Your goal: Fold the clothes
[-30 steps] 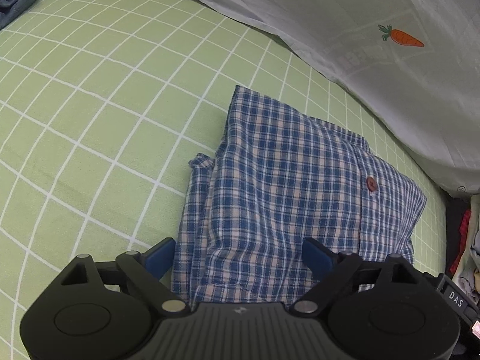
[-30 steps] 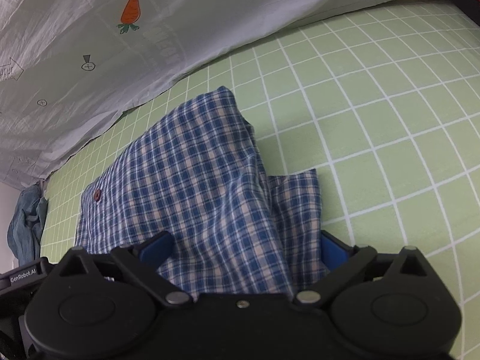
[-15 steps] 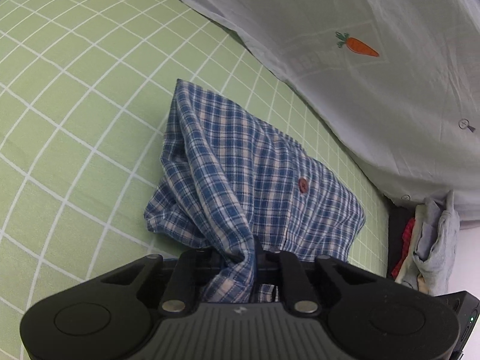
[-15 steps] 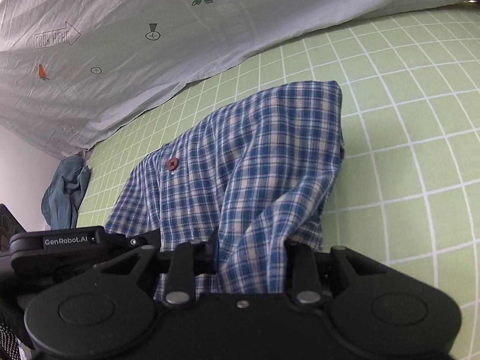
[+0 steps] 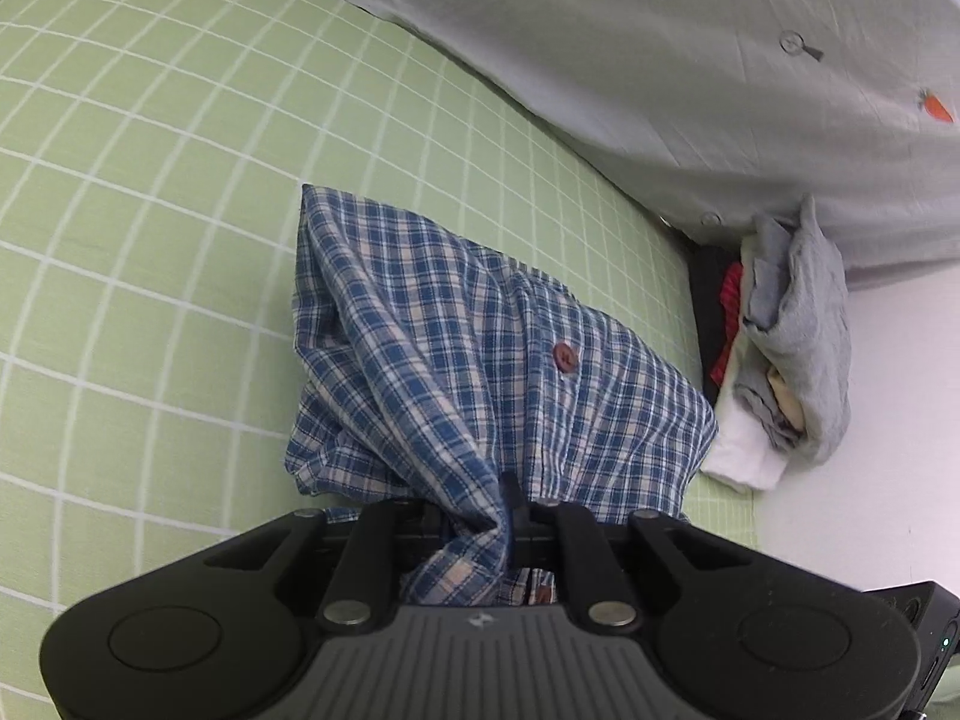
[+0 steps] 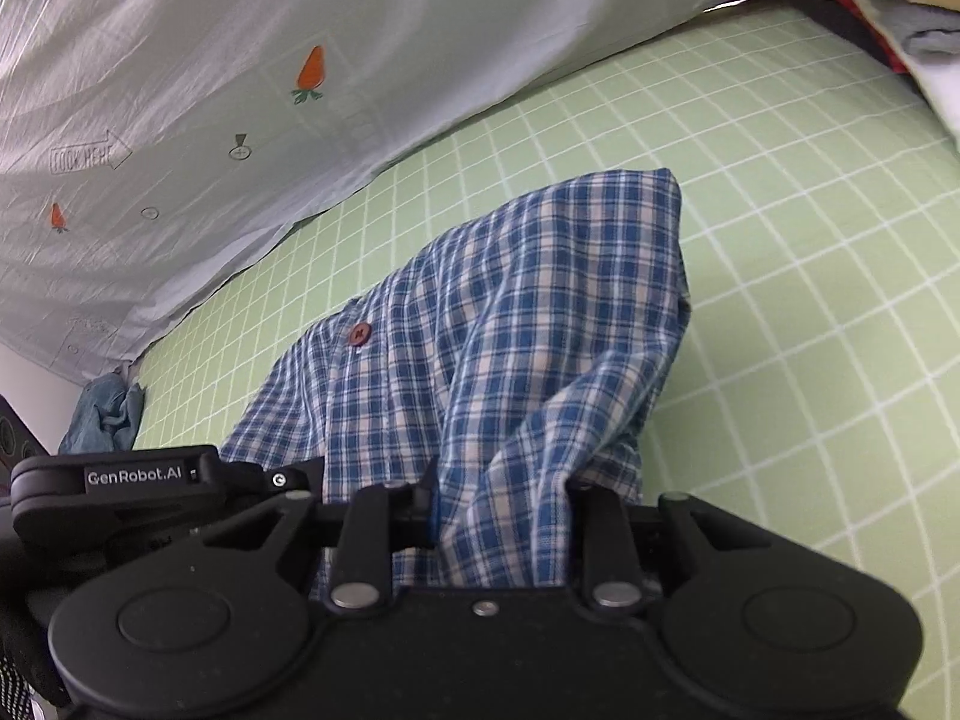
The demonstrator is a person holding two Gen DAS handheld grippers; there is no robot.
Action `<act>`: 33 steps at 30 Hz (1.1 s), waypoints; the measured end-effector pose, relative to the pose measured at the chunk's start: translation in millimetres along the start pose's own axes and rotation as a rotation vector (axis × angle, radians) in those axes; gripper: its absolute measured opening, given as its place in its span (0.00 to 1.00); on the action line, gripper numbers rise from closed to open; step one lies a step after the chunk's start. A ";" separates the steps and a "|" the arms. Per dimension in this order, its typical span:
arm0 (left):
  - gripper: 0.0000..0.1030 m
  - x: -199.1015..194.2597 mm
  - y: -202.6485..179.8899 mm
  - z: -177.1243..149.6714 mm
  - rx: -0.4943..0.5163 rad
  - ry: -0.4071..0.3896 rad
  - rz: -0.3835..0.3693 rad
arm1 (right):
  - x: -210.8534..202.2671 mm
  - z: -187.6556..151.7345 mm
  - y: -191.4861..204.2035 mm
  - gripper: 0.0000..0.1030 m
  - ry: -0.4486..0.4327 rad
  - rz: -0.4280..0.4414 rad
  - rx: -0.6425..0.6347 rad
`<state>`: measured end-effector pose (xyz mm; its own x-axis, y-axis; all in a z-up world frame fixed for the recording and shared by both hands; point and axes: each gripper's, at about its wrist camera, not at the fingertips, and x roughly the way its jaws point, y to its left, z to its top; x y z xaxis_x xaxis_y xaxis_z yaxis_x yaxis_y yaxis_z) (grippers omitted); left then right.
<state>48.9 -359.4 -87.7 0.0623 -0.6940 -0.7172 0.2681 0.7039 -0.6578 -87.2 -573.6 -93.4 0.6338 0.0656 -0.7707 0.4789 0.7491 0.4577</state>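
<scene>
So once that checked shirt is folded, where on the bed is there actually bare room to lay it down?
Bare green sheet spreads wide on the left claw's outer side of the plaid shirt, and again beyond the right claw up to the white quilt. It is crowded at the clothes pile by the bed's edge and the blue garment in the far corner.

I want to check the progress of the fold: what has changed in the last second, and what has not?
Both claws, open around the plaid shirt's near edge a second ago, have shut on it: left claw, right claw. They have raised that edge, so the cloth now rises off the green checked sheet. The far edge stays on the sheet; the grey carrot-print cover has not moved.
</scene>
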 end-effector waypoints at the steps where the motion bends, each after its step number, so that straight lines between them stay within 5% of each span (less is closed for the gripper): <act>1: 0.14 6.0 -11.1 -3.6 0.024 0.015 -0.015 | -9.3 -1.0 -6.9 0.26 -0.014 -0.019 0.010; 8: 0.14 44.3 -103.0 -26.0 0.206 0.095 -0.127 | -89.9 2.3 -68.8 0.26 -0.176 -0.115 0.093; 13: 0.14 63.8 -201.5 -26.8 0.366 0.047 -0.215 | -151.8 37.2 -114.2 0.26 -0.324 -0.134 0.084; 21: 0.14 92.9 -349.5 -5.6 0.446 -0.147 -0.305 | -226.0 151.8 -188.2 0.26 -0.499 -0.087 -0.056; 29: 0.15 142.9 -443.4 55.0 0.462 -0.274 -0.323 | -247.3 270.0 -236.4 0.27 -0.608 -0.052 -0.158; 32: 0.35 172.1 -455.2 85.2 0.430 -0.331 -0.227 | -231.0 309.2 -256.7 0.52 -0.650 -0.086 -0.132; 33: 0.54 183.5 -452.5 96.7 0.394 -0.343 -0.167 | -221.0 321.4 -265.3 0.62 -0.664 -0.118 -0.122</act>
<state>32.0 -819.9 100.6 0.2797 -0.8476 -0.4510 0.6371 0.5153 -0.5732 -159.1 -998.7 98.0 0.8382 -0.4101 -0.3595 0.5207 0.7978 0.3039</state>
